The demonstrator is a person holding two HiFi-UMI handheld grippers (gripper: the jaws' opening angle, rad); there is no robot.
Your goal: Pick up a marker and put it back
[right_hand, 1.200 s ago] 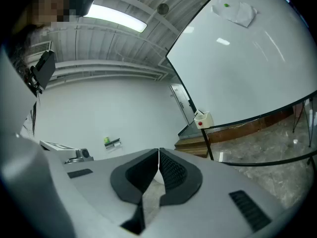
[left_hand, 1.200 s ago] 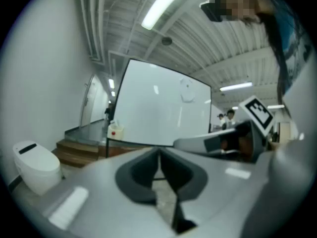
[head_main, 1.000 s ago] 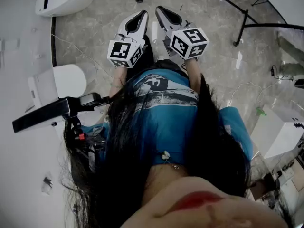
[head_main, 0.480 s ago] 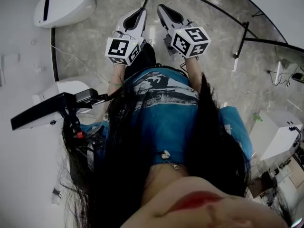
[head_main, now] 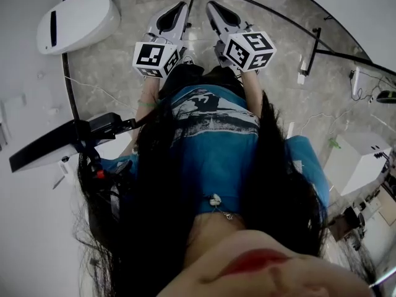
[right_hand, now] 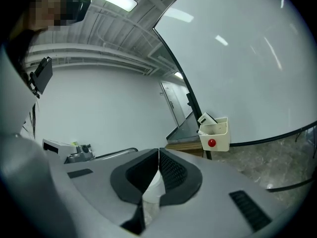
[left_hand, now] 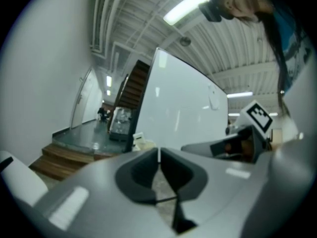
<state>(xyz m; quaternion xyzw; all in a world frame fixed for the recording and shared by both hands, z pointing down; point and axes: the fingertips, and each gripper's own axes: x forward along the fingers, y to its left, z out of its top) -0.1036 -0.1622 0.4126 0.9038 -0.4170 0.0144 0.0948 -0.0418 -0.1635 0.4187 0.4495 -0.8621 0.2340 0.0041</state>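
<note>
Both grippers are held side by side in front of the person's body, over a marbled floor. My left gripper [head_main: 180, 6] is shut with nothing between its jaws, tips touching [left_hand: 158, 150]. My right gripper [head_main: 211, 6] is also shut and empty [right_hand: 158, 151]. Ahead of the right gripper stands a whiteboard [right_hand: 247, 58] with a small white holder box [right_hand: 215, 134] on its edge, marked by a red dot; a white item with a dark end pokes out of it. I cannot make out a marker for certain. The left gripper view also shows the whiteboard [left_hand: 178, 108].
The whiteboard's black frame and feet [head_main: 318, 42] run across the floor ahead on the right. A white rounded unit [head_main: 77, 20] lies at the far left. A black device [head_main: 68, 141] juts out by the person's left side. A white box [head_main: 359, 166] and cables sit right.
Both grippers have shifted slightly up in the head view, still shut and side by side. The floor and the white unit have slid as the head turned.
</note>
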